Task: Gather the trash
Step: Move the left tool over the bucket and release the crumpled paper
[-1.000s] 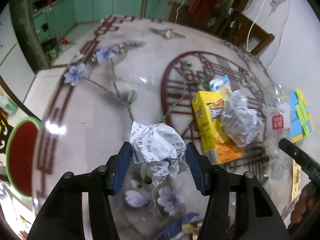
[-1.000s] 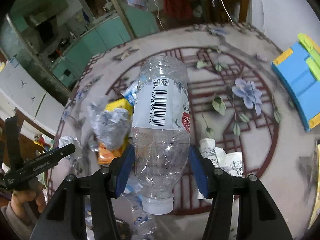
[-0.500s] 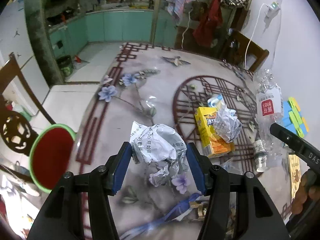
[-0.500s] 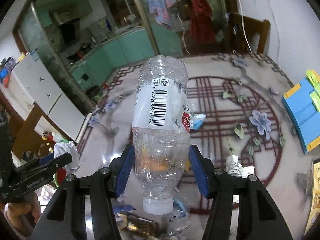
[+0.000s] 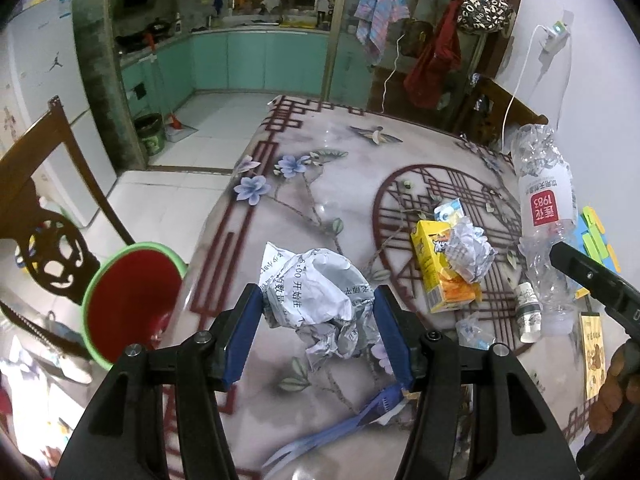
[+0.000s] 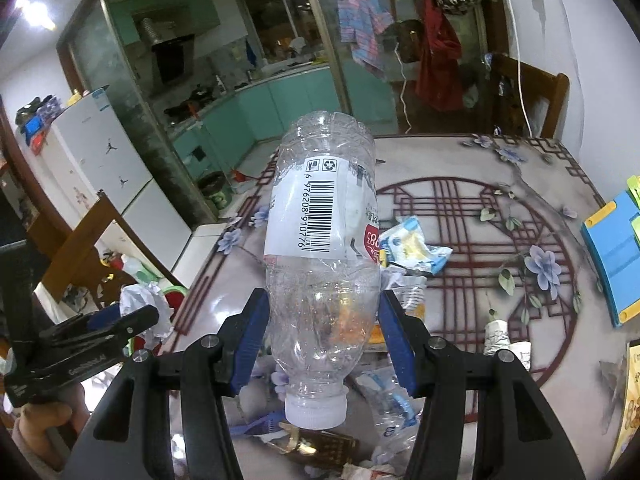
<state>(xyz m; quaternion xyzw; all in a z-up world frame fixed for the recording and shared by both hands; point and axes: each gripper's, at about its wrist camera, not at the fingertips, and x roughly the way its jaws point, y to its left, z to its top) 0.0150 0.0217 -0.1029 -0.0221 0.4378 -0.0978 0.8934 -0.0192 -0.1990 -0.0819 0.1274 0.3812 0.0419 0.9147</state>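
Both loads have been lifted clear of the worktop point(image 5: 320, 168) over the last second: the crumpled paper ball point(image 5: 316, 292) is clamped between the half-open jaws of the left gripper point(image 5: 318, 334), and the empty plastic bottle point(image 6: 324, 248) is pinched cap-down in the right gripper point(image 6: 322, 344), so carrying to the bin is judged the step in hand. The red bin with a green rim point(image 5: 128, 300) stands just off the worktop's left edge. Left on the worktop are a yellow juice carton point(image 5: 436, 276) under another paper wad point(image 5: 468, 254), a paper cup point(image 5: 528, 312) and wrappers, none blocking the way.

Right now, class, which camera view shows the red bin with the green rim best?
The left wrist view: the red bin with the green rim shows its open mouth beside the table. The right wrist view shows only a green sliver behind crumpled paper.
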